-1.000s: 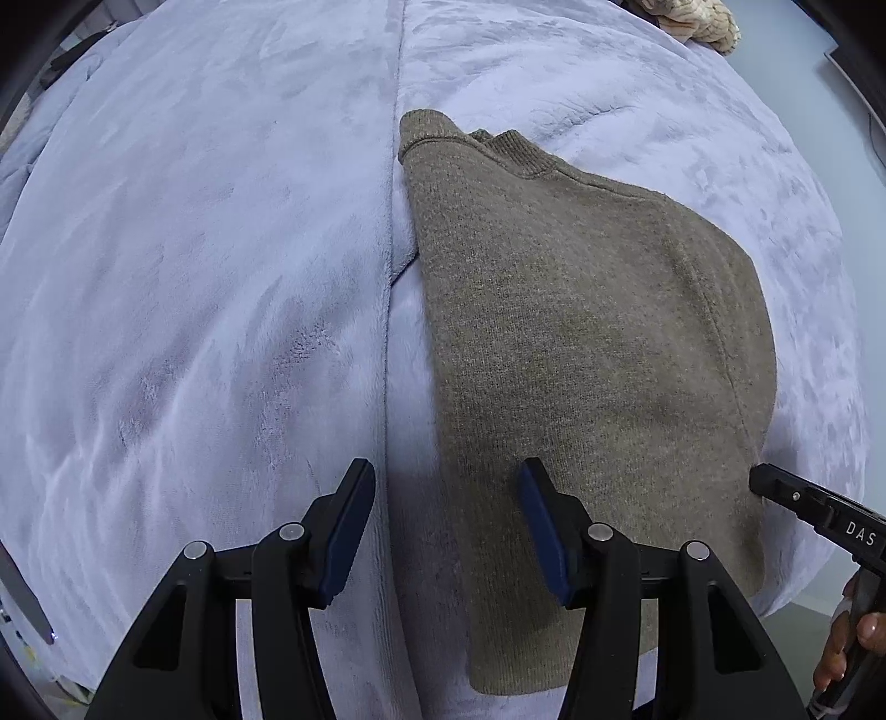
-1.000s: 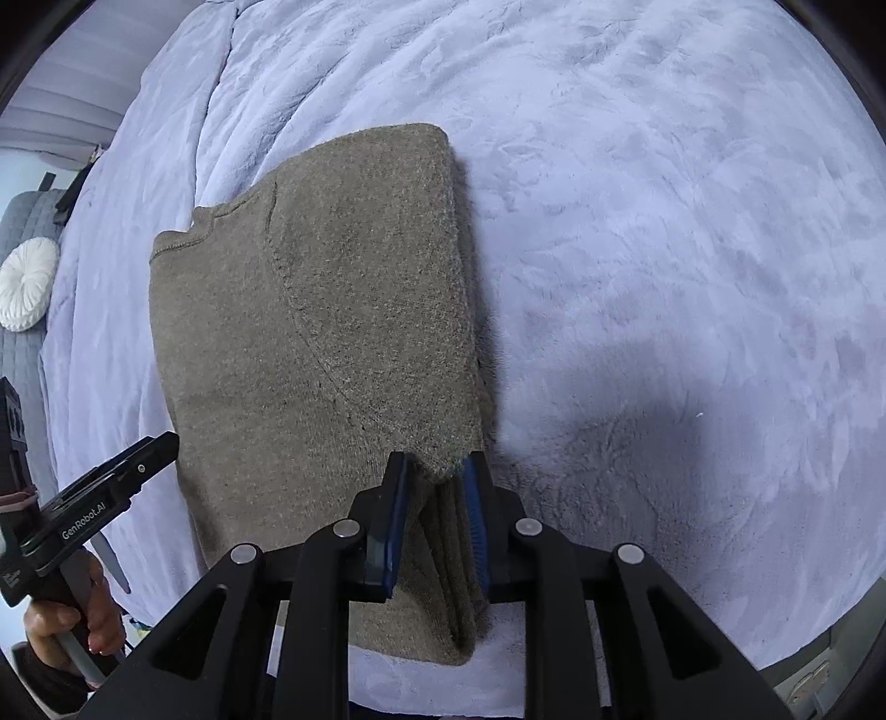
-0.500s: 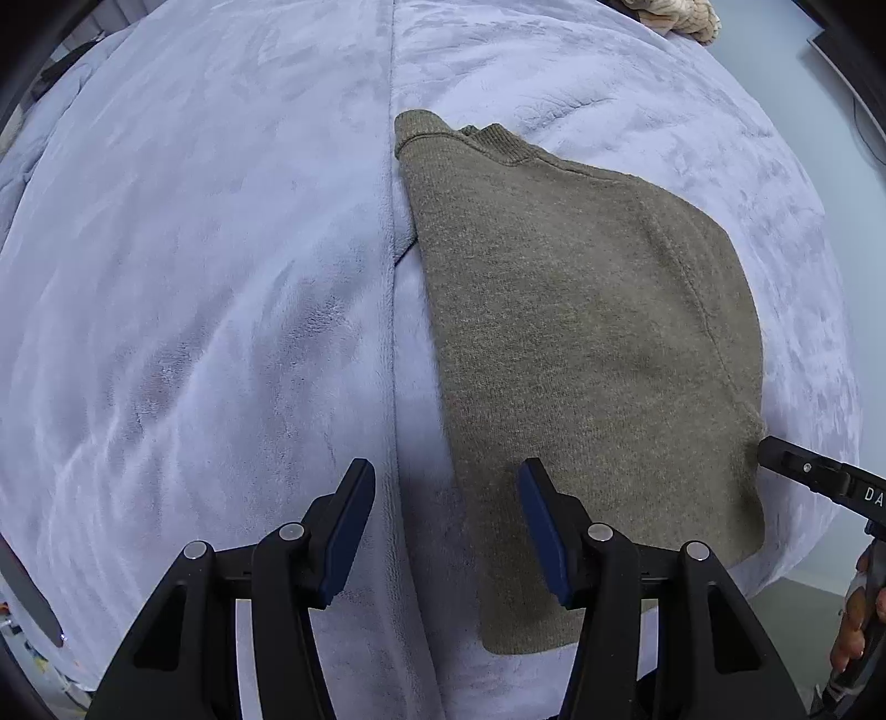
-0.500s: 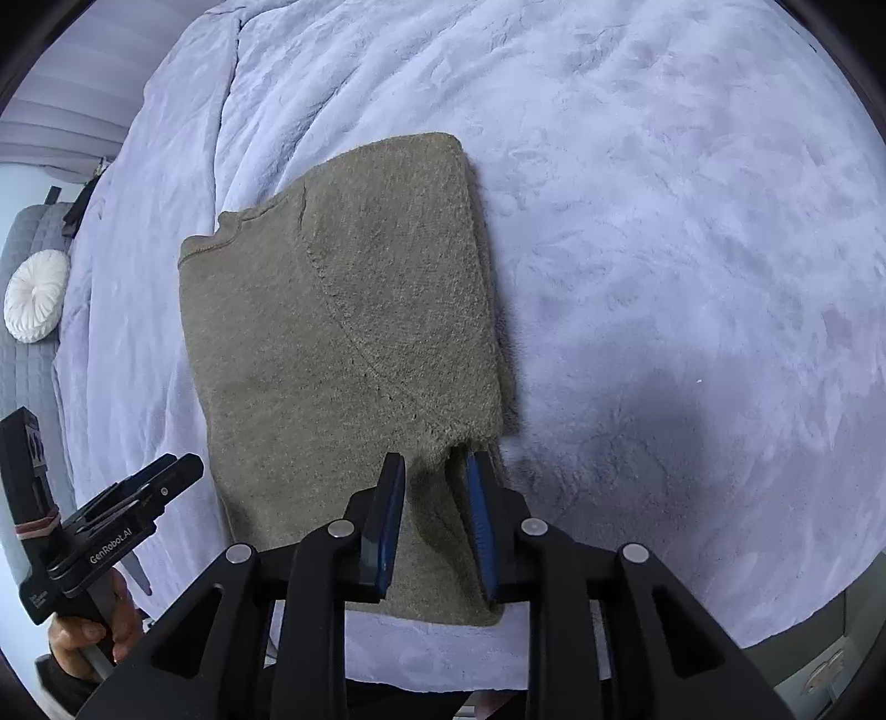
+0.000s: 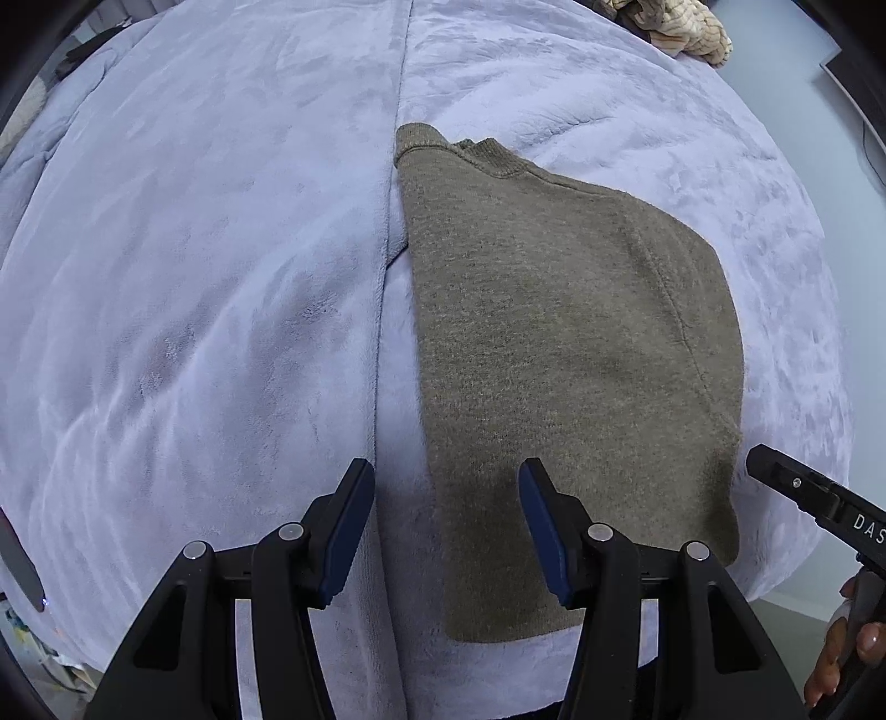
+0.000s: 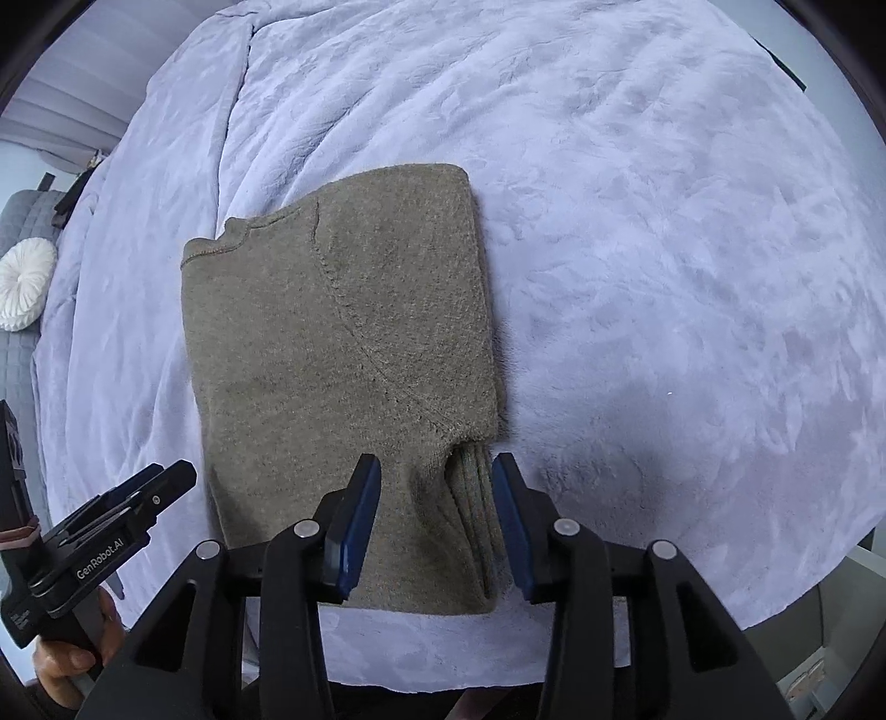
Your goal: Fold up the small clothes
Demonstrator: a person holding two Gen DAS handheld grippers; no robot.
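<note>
An olive-brown knit sweater [image 5: 559, 343] [image 6: 338, 354] lies folded in a narrow rectangle on the lavender plush blanket [image 5: 194, 266] [image 6: 664, 232]. My left gripper [image 5: 443, 515] hovers open above the sweater's near left edge, nothing between its pads. My right gripper [image 6: 434, 515] hangs over the sweater's near right corner, where the folded sleeve edge [image 6: 470, 498] lies below its blue pads; the jaws are opening and the pads stand clear of the fabric. Each gripper shows in the other's view, with a hand on the handle: the right gripper [image 5: 814, 498] and the left gripper [image 6: 111, 537].
The blanket covers a bed with a seam [image 5: 396, 166] running away from me. A cream knitted item [image 5: 675, 27] lies at the far edge. A white round cushion [image 6: 25, 282] rests on a grey surface to the left. The bed's near edge [image 6: 554, 653] drops off below the grippers.
The right jaws, pinched on the sweater's near right edge, have spread and let it go. Both grippers have lifted away, so the sweater looks smaller.
</note>
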